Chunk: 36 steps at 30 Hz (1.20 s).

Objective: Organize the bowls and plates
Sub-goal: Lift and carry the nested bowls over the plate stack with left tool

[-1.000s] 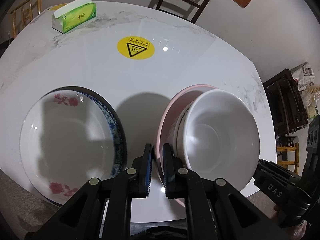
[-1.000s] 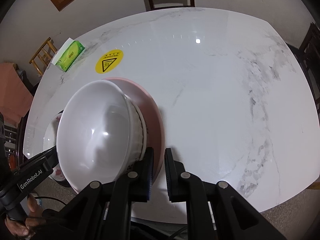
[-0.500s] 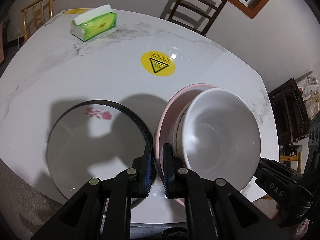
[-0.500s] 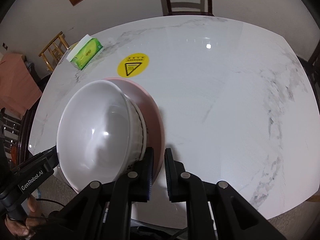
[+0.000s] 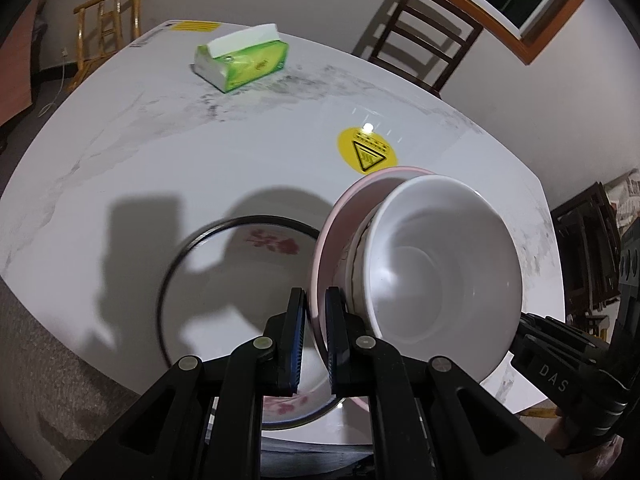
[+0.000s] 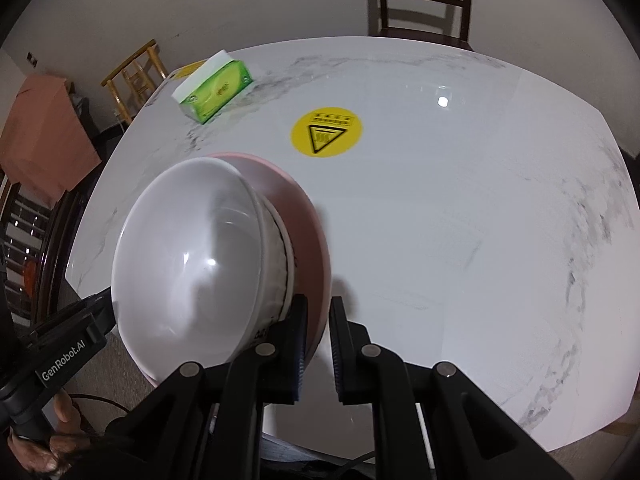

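A pink plate (image 5: 326, 240) carries stacked white bowls (image 5: 440, 268) and hangs in the air above the white marble table (image 5: 160, 152). My left gripper (image 5: 316, 312) is shut on the plate's rim on one side. My right gripper (image 6: 318, 320) is shut on the same plate (image 6: 308, 216) at the opposite rim, with the bowls (image 6: 188, 256) to its left. Below the stack in the left wrist view, a white plate with red flowers and a dark rim (image 5: 224, 280) lies at the table's near edge.
A green tissue pack (image 5: 240, 60) lies at the far left of the table, also in the right wrist view (image 6: 214, 90). A yellow warning sticker (image 5: 367, 154) marks the middle. Wooden chairs (image 5: 424, 52) stand beyond the far edge.
Both grippers have lifted the pink plate with its bowls higher and moved it toward the flowered plate, which now lies partly under the stack. Both grips are unchanged.
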Each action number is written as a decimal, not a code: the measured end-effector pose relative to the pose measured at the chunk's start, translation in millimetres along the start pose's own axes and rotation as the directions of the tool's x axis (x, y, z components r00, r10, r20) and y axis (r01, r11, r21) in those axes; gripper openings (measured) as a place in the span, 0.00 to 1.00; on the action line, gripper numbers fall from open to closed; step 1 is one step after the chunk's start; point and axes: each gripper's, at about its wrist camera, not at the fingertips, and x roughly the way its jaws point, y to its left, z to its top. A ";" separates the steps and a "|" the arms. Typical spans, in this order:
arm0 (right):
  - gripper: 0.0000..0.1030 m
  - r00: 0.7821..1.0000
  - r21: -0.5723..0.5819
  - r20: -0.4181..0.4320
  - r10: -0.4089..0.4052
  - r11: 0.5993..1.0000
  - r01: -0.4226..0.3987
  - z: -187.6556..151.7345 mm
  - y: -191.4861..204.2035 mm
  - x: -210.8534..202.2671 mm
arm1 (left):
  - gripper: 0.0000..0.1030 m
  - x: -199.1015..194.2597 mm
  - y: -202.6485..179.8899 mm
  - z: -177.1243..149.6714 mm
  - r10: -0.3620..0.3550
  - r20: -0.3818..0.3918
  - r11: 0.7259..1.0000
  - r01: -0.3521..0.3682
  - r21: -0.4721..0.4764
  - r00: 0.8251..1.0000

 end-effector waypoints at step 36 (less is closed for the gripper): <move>0.11 0.994 -0.091 -0.112 0.020 0.995 -0.030 -6.6 77.4 53.1 | 0.06 2.0 86.9 -15.3 0.055 -0.045 0.992 -0.060 -0.111 0.997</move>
